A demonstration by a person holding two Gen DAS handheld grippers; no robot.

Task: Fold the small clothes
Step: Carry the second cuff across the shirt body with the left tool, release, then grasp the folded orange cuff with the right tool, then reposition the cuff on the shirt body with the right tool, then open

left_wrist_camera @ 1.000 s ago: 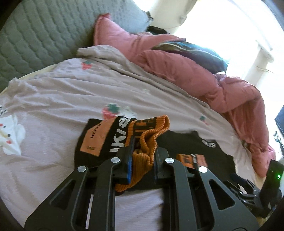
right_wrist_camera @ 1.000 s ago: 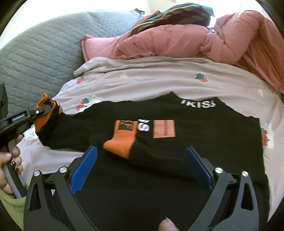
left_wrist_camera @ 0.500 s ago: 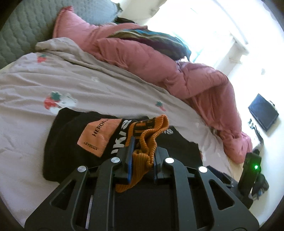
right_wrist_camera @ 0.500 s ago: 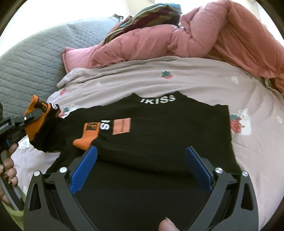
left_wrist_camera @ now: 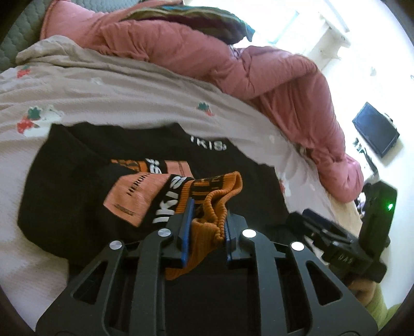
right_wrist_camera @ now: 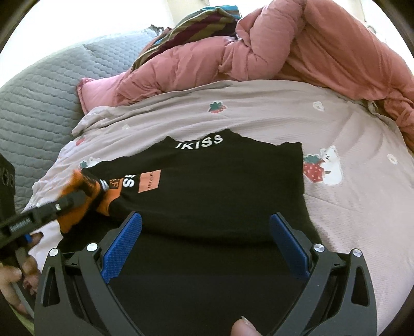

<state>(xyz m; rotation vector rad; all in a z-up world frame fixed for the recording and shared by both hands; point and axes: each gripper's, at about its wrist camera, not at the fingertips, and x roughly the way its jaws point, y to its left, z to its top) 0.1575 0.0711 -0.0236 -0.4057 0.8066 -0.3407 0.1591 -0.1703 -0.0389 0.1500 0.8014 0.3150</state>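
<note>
Sunlit bedroom, bed unmade

A pink duvet lies heaped at the far side of a strawberry-print sheet; grey quilted headboard left, bright window and dark screen right.

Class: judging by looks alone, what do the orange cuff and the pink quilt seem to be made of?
Cuff: ribbed knit, matte, probably cotton or acrylic; parallel ridges show. Quilt: smooth woven shell over puffy filling, slight sheen; stitched channels bulge.
</note>
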